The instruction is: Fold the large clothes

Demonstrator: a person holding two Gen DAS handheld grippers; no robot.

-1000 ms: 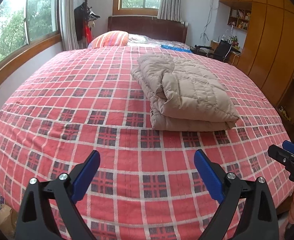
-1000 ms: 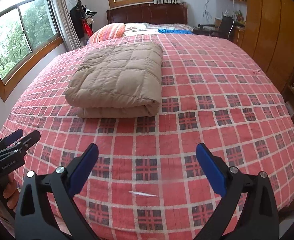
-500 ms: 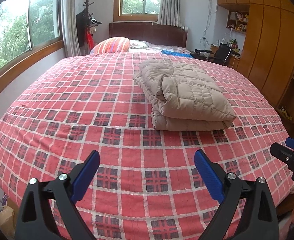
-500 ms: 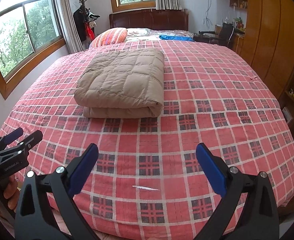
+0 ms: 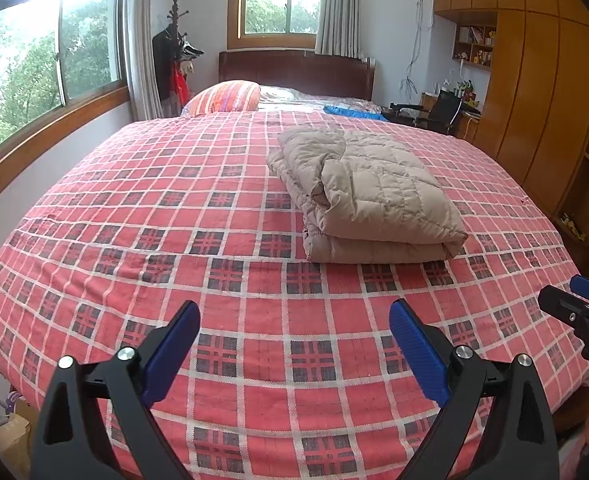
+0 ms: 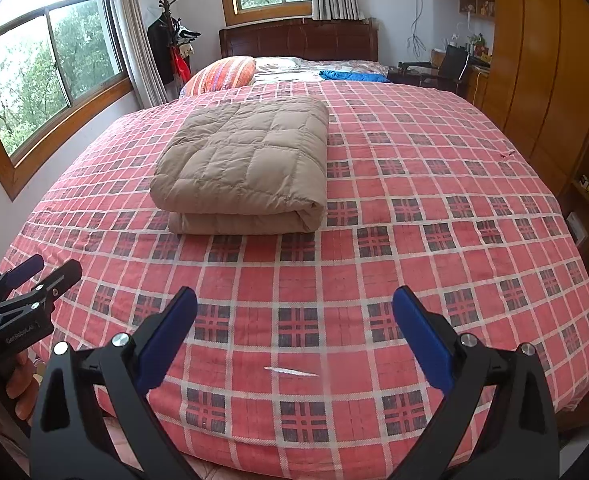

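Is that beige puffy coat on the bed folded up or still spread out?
Folded. The beige quilted coat lies as a compact stacked bundle on the plaid bedspread, with doubled layers showing at its near edge.

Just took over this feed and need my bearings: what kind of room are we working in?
Almost certainly a home bedroom: a large bed with a red plaid cover, a dark wooden headboard and striped pillow, plus a wooden wardrobe. A folded beige quilted garment lies on the bed.

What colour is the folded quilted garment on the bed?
Beige-tan all over, with stitched square quilting. The folded garment shows best in the right wrist view.
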